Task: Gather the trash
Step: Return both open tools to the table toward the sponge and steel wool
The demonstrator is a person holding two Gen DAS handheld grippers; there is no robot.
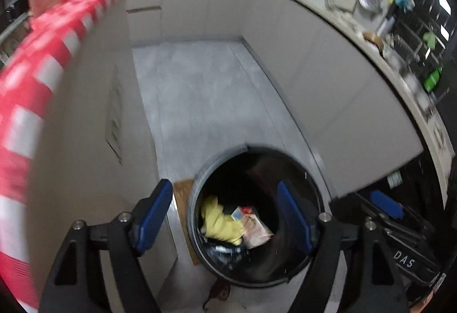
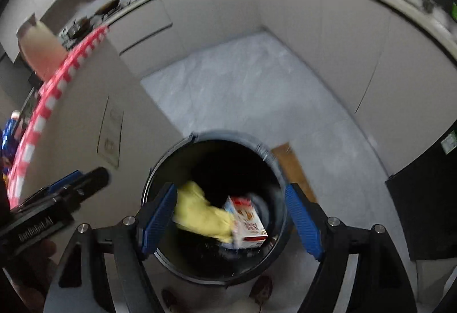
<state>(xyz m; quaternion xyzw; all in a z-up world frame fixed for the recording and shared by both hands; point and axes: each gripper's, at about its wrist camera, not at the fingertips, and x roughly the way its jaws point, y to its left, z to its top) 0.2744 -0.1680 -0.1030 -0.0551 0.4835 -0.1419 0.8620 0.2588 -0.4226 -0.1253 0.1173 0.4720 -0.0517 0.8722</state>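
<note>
A round black trash bin (image 1: 307, 167) (image 2: 160, 164) stands on the grey floor below both grippers. Inside it lie a yellow glove (image 1: 221, 220) (image 2: 200, 213) and a small white and red carton (image 1: 255, 226) (image 2: 247, 220). My left gripper (image 1: 225, 217) is open and empty above the bin's mouth. My right gripper (image 2: 231, 217) is open and empty, also above the bin. The right gripper shows at the right edge of the left wrist view (image 1: 385, 203). The left gripper shows at the left edge of the right wrist view (image 2: 77, 180).
A counter with a red and white checked cloth (image 1: 31, 90) (image 2: 42, 116) rises on the left. A curved worktop (image 1: 328, 4) cluttered with small items runs along white cabinets at the back and right. A brown cardboard piece (image 2: 294, 167) lies on the floor beside the bin.
</note>
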